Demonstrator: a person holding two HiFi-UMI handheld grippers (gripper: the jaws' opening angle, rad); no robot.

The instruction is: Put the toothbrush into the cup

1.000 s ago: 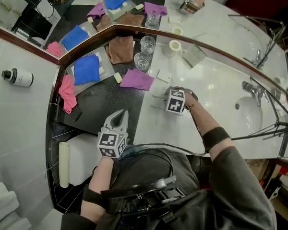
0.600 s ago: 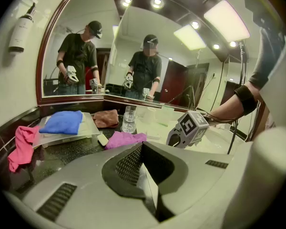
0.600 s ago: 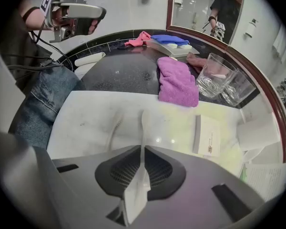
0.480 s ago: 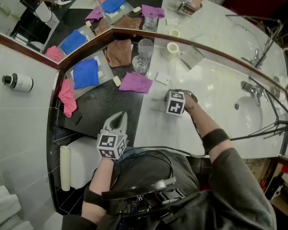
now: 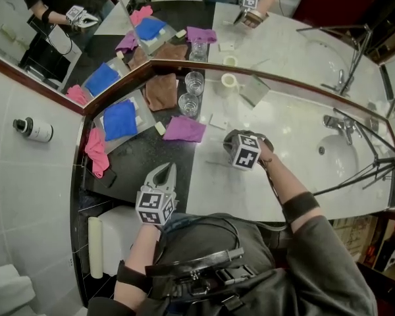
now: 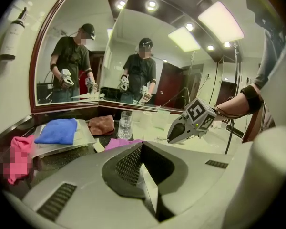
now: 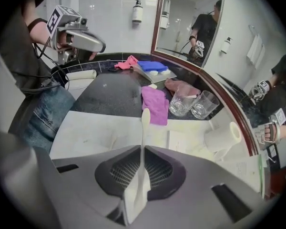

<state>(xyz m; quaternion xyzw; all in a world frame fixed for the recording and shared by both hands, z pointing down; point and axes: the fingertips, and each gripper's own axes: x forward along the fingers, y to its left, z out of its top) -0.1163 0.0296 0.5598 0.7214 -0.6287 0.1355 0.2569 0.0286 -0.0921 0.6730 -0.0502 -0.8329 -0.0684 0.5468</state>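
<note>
A white toothbrush [image 7: 143, 128] is pinched upright between the jaws of my right gripper [image 7: 142, 149], whose jaws have just been closing on it. Its head points away toward the counter. In the head view the right gripper [image 5: 236, 140] hangs above the pale countertop [image 5: 283, 127], pointing steeply down, and hides the brush. Two clear glass cups [image 5: 194, 82] [image 5: 187, 104] stand upright by the mirror; in the right gripper view they are the near cup [image 7: 181, 103] and the far cup [image 7: 203, 104]. My left gripper [image 5: 163, 173] is shut with nothing in it, above the dark counter [image 5: 141, 150].
A purple cloth [image 5: 184, 129] lies beside the cups, a brown cloth [image 5: 161, 91] behind it. A blue cloth [image 5: 120, 120] rests on a tray, a pink cloth [image 5: 95, 151] at the left edge. A paper roll [image 5: 228, 81], the sink [image 5: 342, 157] and the faucet [image 5: 334, 122] lie right.
My right gripper has risen off the countertop and tilted a little. The left gripper has stayed where it was.
</note>
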